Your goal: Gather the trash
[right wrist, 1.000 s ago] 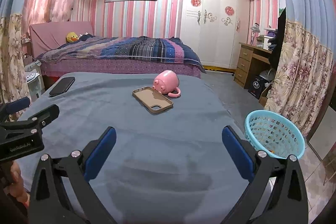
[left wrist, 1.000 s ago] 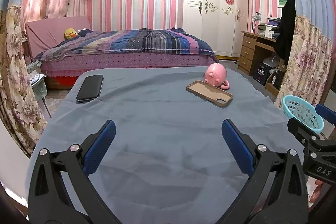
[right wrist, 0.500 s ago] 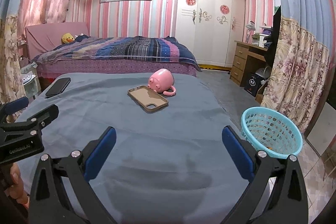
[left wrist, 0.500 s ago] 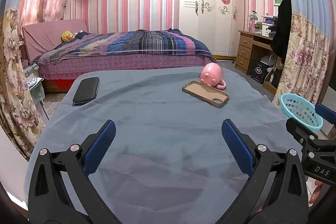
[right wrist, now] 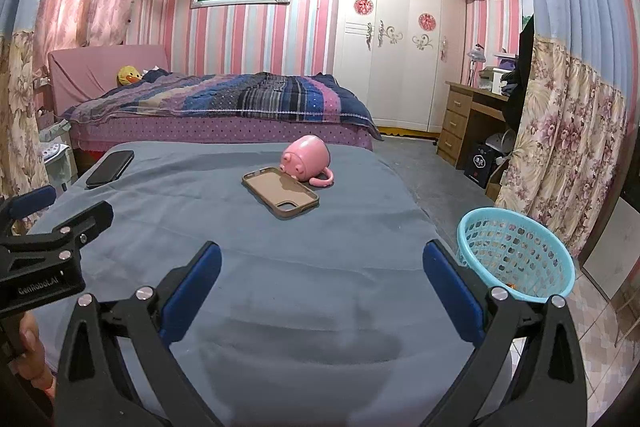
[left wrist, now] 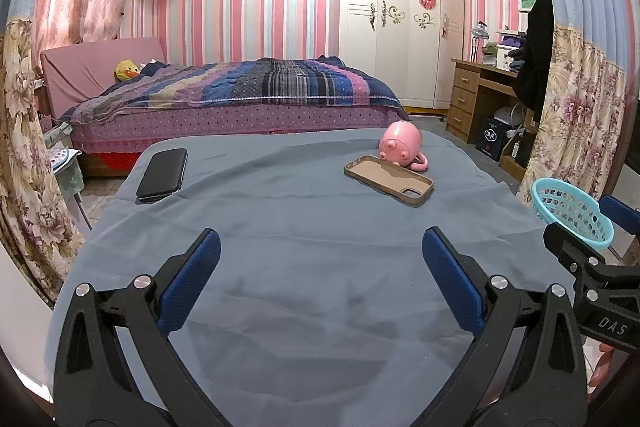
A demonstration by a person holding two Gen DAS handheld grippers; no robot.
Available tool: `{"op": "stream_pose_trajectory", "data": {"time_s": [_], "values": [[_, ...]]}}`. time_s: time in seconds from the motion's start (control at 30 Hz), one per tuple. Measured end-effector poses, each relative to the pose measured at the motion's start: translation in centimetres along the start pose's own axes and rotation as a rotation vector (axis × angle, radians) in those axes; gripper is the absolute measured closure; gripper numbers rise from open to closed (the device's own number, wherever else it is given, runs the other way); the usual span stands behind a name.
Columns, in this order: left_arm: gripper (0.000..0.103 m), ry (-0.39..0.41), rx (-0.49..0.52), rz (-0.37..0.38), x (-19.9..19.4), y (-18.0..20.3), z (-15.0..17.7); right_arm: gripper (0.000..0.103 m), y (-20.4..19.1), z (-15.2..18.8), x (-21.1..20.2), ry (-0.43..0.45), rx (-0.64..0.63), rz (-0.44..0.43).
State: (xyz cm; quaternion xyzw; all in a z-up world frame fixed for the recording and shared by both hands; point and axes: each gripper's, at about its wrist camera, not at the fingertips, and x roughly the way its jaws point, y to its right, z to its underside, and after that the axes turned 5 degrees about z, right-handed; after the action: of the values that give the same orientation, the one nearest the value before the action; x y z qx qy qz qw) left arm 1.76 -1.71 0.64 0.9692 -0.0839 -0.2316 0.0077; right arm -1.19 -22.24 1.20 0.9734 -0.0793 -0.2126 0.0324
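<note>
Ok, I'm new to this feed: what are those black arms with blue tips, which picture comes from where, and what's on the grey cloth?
There is no robot: a person holds a hand-held gripper in each hand, each with a fisheye camera looking along its two blue-padded fingers. One picture is from the left hand-held gripper, the other from the right hand-held gripper. Both are open and hold nothing. On the grey cloth lie a black phone, a tan phone case and a pink mug tipped on its side, which touches the case's far edge. A turquoise basket stands on the floor beside the cloth, on the right. No obvious trash shows on the cloth.
</note>
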Motion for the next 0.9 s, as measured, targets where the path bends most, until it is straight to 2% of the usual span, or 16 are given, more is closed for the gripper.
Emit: {"op": "stream_pose_trajectory", "data": {"time_s": [0.9], "values": [[0.005, 0.008, 0.000, 0.003, -0.13, -0.01, 0.02, 0.005, 0.25, -0.19, -0.13, 0.019, -0.002, 0.008]]}}
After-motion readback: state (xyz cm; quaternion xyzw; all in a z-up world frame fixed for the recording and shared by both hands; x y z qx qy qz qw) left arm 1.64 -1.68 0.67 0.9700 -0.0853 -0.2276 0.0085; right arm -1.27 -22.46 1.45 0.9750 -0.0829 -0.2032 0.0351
